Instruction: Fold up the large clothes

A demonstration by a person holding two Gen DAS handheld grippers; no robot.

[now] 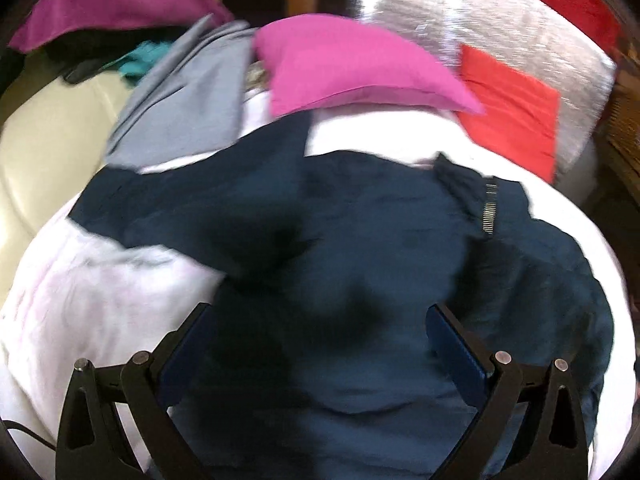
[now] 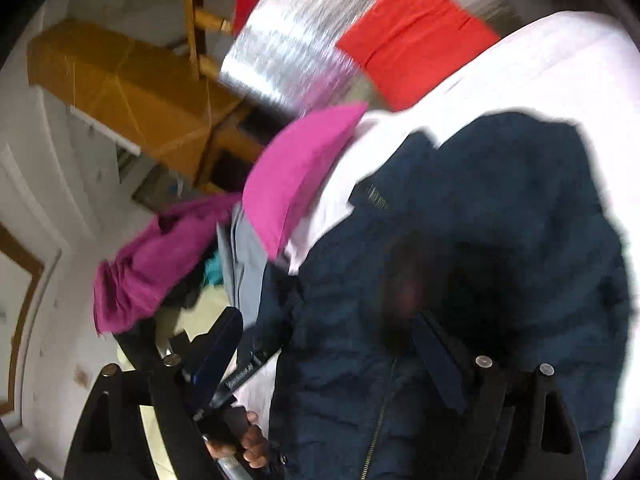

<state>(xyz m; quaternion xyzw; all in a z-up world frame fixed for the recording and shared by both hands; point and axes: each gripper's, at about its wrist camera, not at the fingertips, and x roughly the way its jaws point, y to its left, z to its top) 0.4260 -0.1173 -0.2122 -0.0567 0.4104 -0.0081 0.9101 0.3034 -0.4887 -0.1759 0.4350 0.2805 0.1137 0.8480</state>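
Observation:
A dark navy zip jacket (image 1: 360, 248) lies crumpled on a white sheet (image 1: 100, 300). It also shows in the right wrist view (image 2: 500, 220), with its zipper (image 2: 378, 420) running down near the bottom. My left gripper (image 1: 320, 316) is open, its fingers spread wide just above the jacket's bunched middle. My right gripper (image 2: 328, 332) is open too, hovering over the jacket's left edge. Nothing is held by either. The frames are motion-blurred.
A folded pink cloth (image 1: 352, 68), a grey garment (image 1: 188, 100), a red folded cloth (image 1: 512, 116) on a silver mat (image 1: 460, 12) and a magenta pile (image 1: 112, 4) lie beyond. The other hand and tool (image 2: 240, 432) show at the right view's bottom.

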